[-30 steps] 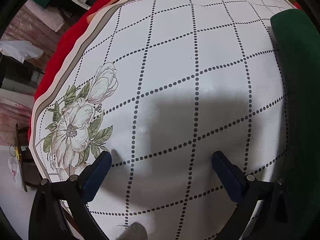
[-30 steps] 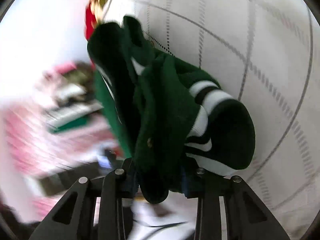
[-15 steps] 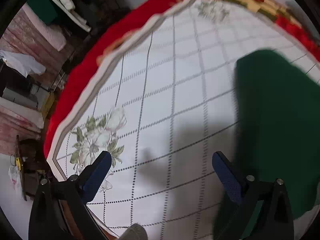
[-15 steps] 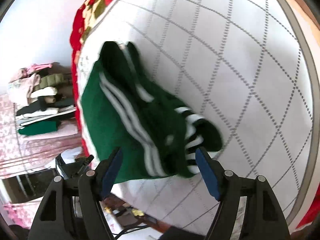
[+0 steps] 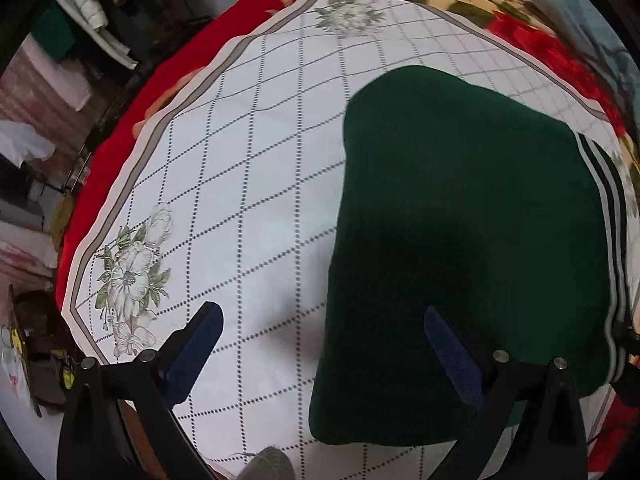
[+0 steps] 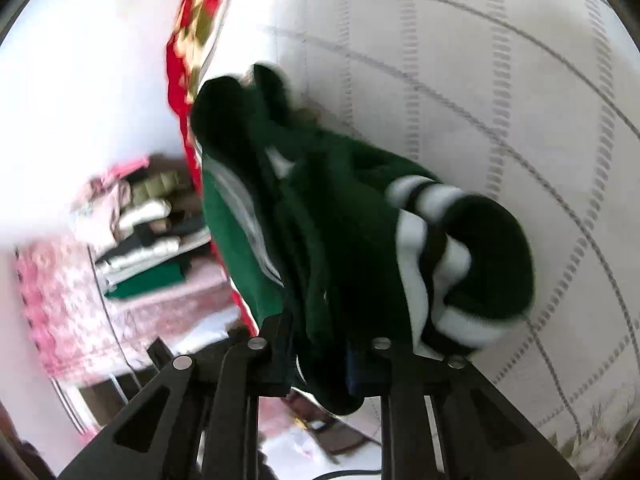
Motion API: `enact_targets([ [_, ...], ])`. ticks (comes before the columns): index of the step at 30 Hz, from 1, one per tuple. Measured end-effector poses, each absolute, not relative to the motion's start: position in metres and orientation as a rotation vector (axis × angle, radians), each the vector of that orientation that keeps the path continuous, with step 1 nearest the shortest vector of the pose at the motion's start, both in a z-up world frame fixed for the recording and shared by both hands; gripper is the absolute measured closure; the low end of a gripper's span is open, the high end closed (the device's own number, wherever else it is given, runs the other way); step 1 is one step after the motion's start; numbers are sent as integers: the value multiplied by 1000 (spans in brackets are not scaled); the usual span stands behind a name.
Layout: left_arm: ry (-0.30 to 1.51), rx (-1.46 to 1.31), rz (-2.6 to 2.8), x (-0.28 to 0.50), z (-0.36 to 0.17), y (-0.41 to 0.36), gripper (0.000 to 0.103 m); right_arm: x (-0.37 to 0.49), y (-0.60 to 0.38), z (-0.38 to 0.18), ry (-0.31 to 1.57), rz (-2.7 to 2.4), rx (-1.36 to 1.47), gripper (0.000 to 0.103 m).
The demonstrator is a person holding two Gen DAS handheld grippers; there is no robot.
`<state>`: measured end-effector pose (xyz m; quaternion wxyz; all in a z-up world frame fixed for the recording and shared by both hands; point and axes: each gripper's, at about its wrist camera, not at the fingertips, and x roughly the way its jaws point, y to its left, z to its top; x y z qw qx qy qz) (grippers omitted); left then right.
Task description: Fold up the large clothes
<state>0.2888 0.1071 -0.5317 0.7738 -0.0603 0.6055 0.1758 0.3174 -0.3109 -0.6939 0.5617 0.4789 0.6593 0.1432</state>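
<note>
Green garment [image 5: 460, 240] with white stripes lay folded on the white checked tablecloth [image 5: 240, 200], over on its right side. Left gripper [image 5: 324, 344] hovered above the cloth's near edge, jaws spread wide and empty. Right gripper [image 6: 320, 360] had its jaws clamped tight on a bunched fold of the green garment [image 6: 320, 220], striped cuff [image 6: 432, 248] drooping beside it. Red floral blanket [image 5: 520, 32] showed beneath the tablecloth.
</note>
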Motion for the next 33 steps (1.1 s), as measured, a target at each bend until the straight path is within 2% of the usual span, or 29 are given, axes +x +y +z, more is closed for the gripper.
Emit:
enact_targets([
  [4,1330,-96,368,290,-537,99,0,319,-314,-706,1690,192,871,85],
  [6,1335,-105,366,293,-536,103,0,332,-303,-685,1722,208,723,79],
  [9,1312,-186,357,296,-532,119,0,347,-298,-649,1706,249,559,49],
  [11,1294,-263,343,296,-532,131,0,357,-304,-628,1644,292,531,2],
  [12,1275,-318,335,297,-533,139,0,366,-307,-624,1620,321,511,0],
  [14,1242,-428,303,300,-543,156,0,385,-305,-630,1605,351,471,0],
  [19,1280,-625,129,325,-585,169,1,417,-303,-695,1681,570,584,0],
  [21,1282,-653,78,331,-591,167,1,425,-293,-713,1706,660,591,0],
  [26,1306,-615,-15,342,-594,150,1,432,-280,-714,1695,719,532,0],
  [27,1314,-612,-23,342,-595,148,1,434,-275,-714,1693,719,550,2],
  [32,1338,-608,-44,347,-595,147,1,434,-264,-713,1722,692,654,34],
  [33,1338,-592,-49,349,-593,147,1,429,-268,-712,1729,693,717,36],
])
